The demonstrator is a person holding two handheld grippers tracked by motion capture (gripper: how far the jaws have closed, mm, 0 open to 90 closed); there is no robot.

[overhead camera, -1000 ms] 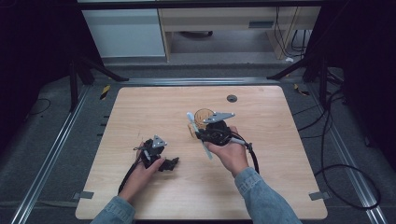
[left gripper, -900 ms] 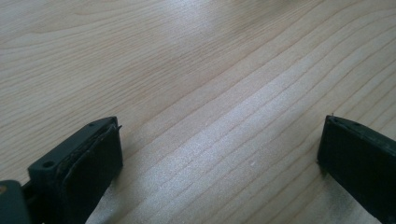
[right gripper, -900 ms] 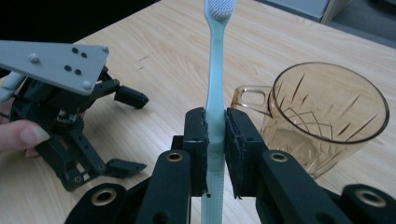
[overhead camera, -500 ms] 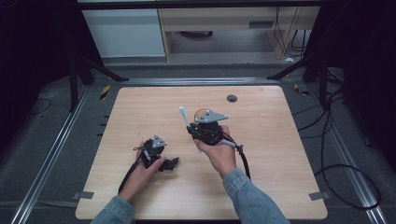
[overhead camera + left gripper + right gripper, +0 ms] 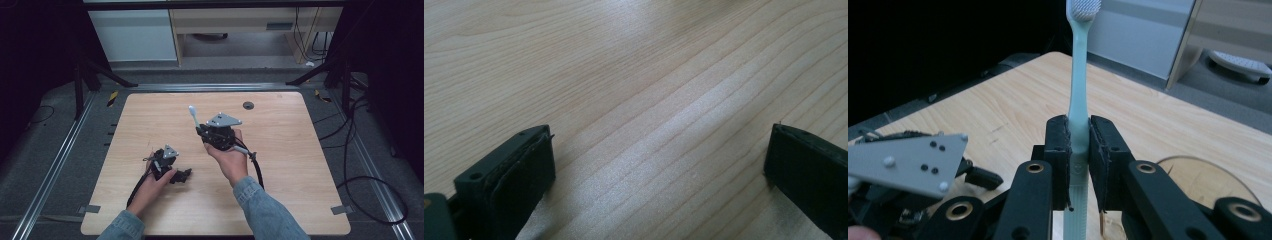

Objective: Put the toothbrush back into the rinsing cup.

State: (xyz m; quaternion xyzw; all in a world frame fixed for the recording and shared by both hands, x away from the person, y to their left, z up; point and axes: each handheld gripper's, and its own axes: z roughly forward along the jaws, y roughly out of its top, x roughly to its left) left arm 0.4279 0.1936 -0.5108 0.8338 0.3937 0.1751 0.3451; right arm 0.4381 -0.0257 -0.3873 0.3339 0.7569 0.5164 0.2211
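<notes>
**Toothbrush held upright above the worktop**

While the pale wooden worktop (image 5: 290,165) spreads across the middle of the high view, dark floor and metal rails frame it on both sides, and a white cabinet (image 5: 132,35) stands beyond its far edge. Two forearms in denim sleeves come in from the bottom.

Near the centre of the board, the right hand (image 5: 231,159) lifts the right claw (image 5: 1079,145), whose grey three-cornered plate faces up in the high view. Its jaws are clamped tight on the handle of a pale mint toothbrush (image 5: 1078,90). In the right gripper view the brush stands upright between the pads, its white bristled head at the top of the picture and its lower handle running down past the jaws. From above, the toothbrush (image 5: 194,116) pokes out on the far left side of that claw, raised off the wood.

Closer to the person and further left, the left hand (image 5: 156,181) rests the left claw (image 5: 659,165) low on the worktop. Its jaws stand wide apart with nothing but bare wood grain between them.

A small dark round spot (image 5: 248,105) marks the board near the far edge.
</notes>
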